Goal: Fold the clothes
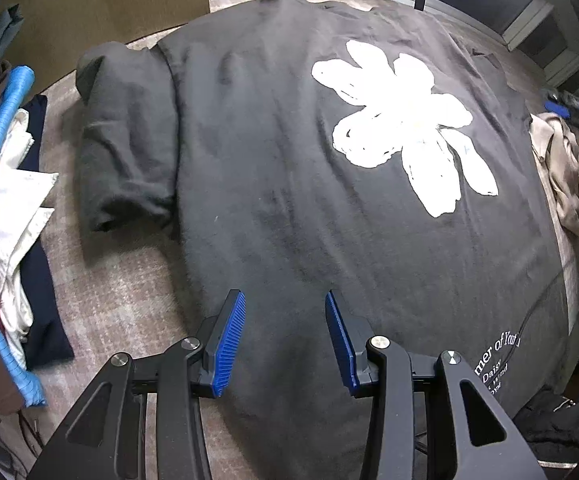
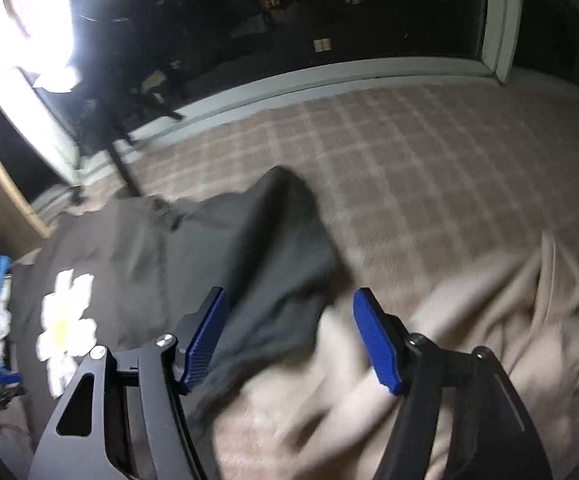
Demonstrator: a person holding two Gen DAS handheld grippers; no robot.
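shirt: a dark t-shirt (image 1: 289, 200) with a white flower print (image 1: 405, 120) lies spread flat on a checked bedcover (image 1: 129, 300); its left sleeve (image 1: 129, 140) is already folded in beside the body.
right sleeve: in the right wrist view the other sleeve (image 2: 281, 248) sticks out, rumpled, its lower edge lying over a beige garment (image 2: 469, 320).
left claw: the left claw (image 1: 285, 340) hangs over the shirt's near hem, jaws apart, nothing between them.
right claw: the right claw (image 2: 293, 340) has its jaws apart above the sleeve's edge; the blurred cloth passes between them, but neither pad presses on it.
side pile: folded clothes (image 1: 13, 220) are stacked at the left edge.
risk: a pinch here could catch the beige garment with the sleeve, since the two overlap.
risk two: dragging the sleeve fast may wrinkle the flat body and skew the fold.
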